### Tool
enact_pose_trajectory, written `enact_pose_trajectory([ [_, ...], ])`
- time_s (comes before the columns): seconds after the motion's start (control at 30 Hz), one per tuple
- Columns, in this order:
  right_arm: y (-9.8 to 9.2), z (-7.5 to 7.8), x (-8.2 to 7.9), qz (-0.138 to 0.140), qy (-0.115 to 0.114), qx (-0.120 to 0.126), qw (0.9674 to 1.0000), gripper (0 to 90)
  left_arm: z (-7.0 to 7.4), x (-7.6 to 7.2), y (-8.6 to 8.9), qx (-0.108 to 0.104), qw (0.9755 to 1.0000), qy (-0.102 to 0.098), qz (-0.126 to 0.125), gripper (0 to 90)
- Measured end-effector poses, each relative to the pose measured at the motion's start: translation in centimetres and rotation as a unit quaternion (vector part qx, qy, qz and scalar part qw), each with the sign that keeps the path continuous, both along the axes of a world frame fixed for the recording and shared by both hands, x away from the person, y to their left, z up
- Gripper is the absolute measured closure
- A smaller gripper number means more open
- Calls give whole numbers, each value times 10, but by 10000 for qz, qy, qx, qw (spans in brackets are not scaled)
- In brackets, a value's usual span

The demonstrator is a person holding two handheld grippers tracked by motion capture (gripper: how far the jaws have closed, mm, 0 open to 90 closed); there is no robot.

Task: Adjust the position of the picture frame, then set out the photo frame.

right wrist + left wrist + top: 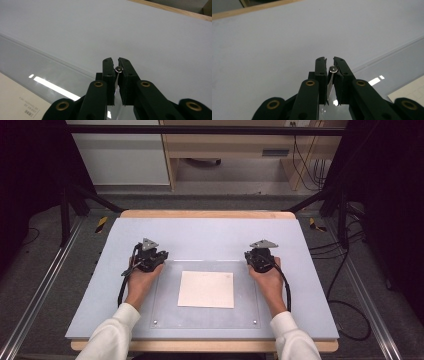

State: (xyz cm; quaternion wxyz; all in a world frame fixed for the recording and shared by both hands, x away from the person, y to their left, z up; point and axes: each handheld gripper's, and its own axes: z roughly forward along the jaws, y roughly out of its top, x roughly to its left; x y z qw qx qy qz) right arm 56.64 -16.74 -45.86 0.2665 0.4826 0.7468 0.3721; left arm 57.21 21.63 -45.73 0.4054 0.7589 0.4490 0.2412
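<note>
Left gripper [151, 254] and right gripper [258, 256]: jaws together, each clamped on far corner of clear acrylic sheet [165, 315]. White paper square [206, 289] under sheet, between grippers, nearer person. Grey tabletop [210, 235] beyond.

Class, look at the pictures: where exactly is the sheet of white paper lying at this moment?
In the high view the white paper lies flat under the clear plastic sheet at the table's middle, between the left gripper and right gripper, which clamp that sheet's far corners.

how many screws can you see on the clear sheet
4: one at the near left corner, one at the near right corner, one between the left tongs at the far left corner, one between the right tongs at the far right.
</note>
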Motion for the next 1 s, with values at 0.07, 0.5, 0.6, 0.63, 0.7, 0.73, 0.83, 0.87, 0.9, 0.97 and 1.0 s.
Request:
enact_pose_trajectory([
  [0.07, 0, 0, 0, 38, -17, -9, 10000, 848, 0, -1, -1, 92, 10000, -31, -5, 824],
  [0.5, 0, 0, -1, 15, -18, 30, 10000, 848, -4, -4, -1, 63, 9999, -143, 68, 834],
  [0.6, 0, 0, -1, 24, -20, 15, 10000, 847, -6, -5, -1, 62, 9998, -162, 79, 835],
  [0.63, 0, 0, -1, 20, -14, 34, 10000, 848, -6, -5, 0, 51, 9998, -177, 77, 836],
  [0.7, 0, 0, -1, 19, -12, 14, 10000, 849, -7, -5, 0, 60, 9998, -188, 74, 839],
  [0.73, 0, 0, -1, 19, -12, 14, 10000, 849, -6, -6, -1, 60, 9998, -175, 92, 839],
  [0.83, 0, 0, -1, 56, -4, -24, 10000, 852, -6, -5, -1, 34, 9998, -115, 141, 843],
  [0.87, 0, 0, -1, 56, -4, -24, 10000, 852, -5, -4, -1, 54, 9998, -83, 143, 843],
  [0.9, 0, 1, 0, 64, 53, -65, 9999, 854, -4, -4, -2, 69, 9998, -35, 155, 844],
  [0.97, 0, 3, 2, 72, 126, -78, 9999, 855, -2, -2, -2, 82, 9998, 79, 160, 845],
  [1.0, 1, 3, 2, 59, 169, -66, 9998, 855, -1, -1, -3, 89, 9997, 135, 156, 845],
])
